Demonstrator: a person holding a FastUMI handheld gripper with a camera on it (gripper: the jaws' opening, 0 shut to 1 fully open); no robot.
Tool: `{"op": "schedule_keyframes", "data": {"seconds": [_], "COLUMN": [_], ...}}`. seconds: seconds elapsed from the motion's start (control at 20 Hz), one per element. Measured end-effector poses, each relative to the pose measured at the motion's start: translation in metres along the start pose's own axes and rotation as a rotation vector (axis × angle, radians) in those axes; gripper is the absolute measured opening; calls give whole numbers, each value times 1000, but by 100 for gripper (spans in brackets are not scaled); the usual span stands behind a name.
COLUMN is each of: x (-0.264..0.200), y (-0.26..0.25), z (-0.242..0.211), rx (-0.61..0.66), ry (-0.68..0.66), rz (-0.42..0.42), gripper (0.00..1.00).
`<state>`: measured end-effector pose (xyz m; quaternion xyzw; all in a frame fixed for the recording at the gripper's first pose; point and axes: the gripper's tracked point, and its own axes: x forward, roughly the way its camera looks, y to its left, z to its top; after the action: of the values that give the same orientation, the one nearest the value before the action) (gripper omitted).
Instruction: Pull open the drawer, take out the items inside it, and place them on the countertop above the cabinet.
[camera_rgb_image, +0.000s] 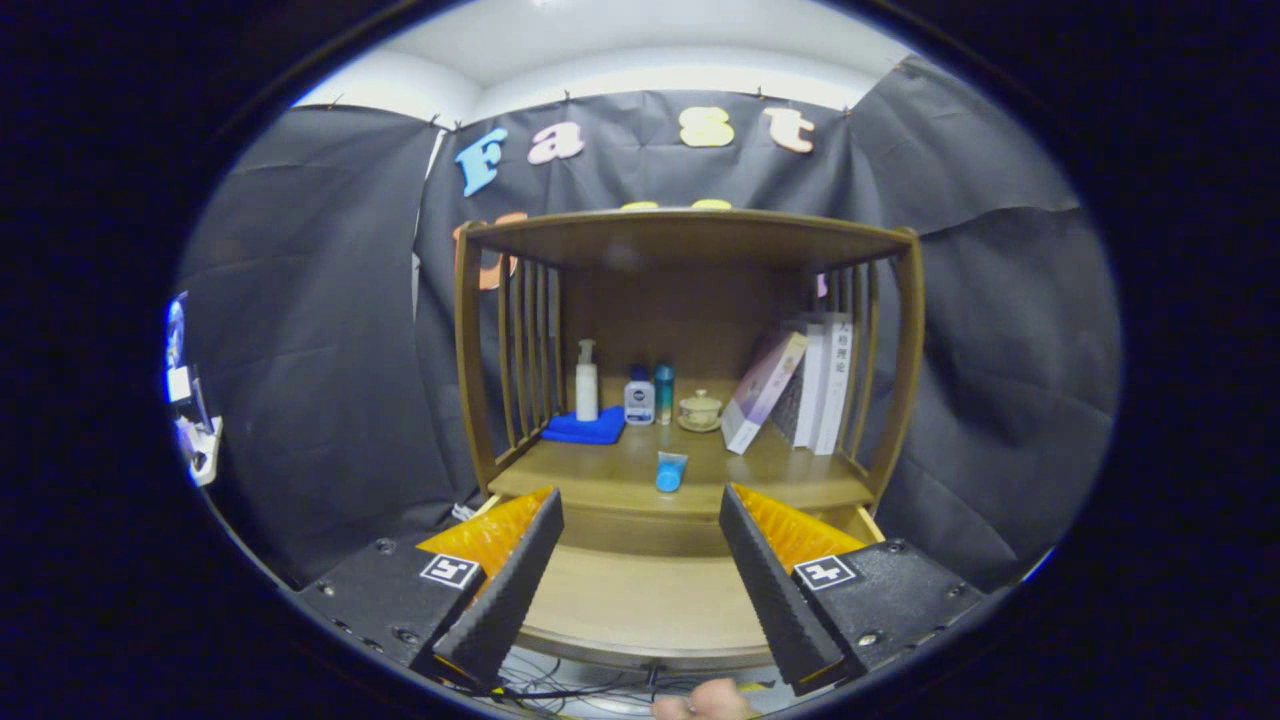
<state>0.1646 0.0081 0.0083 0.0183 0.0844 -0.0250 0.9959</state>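
A: Gripper view, item one?
B: Gripper (640, 560), fingers spread wide, nothing between them; they hang over the pulled-out drawer (640, 600), whose bare wooden floor shows between and under the fingers.

A: Cabinet?
B: Wooden cabinet (690, 240) with slatted sides, standing beyond the fingers against the black cloth wall. Its countertop (600, 470) lies just above the drawer.

A: Goods on the countertop?
B: Small blue tube (671, 470), lying near the front edge, just ahead of the fingers. Towards the back: folded blue cloth (585, 428) at the left, white pump bottle (587, 382) standing at its back edge, white bottle with blue label (639, 397), slim teal bottle (664, 391) just beside it, lidded cream cup on a saucer (700, 409). At the right, books (815, 385), one leaning, the others upright.

A: Anything else?
B: Part of a hand (705, 702) below the drawer front, cables beside it
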Motion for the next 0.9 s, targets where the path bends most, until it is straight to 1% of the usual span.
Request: {"op": "schedule_keyframes", "data": {"seconds": [0.1,0.25,0.4,0.55,0.7,0.9], "x": [-7,-16,-21,-24,-20,-15], "y": [0,-2,6,6,6,3], "z": [-17,-54,-92,-118,-149,-173], "rx": [-7,-1,8,-4,23,17], "ry": [-16,-18,-16,-27,8,5], "rz": [-7,-41,-26,-23,-12,-21], "gripper": [100,100,100,100,100,100]}}
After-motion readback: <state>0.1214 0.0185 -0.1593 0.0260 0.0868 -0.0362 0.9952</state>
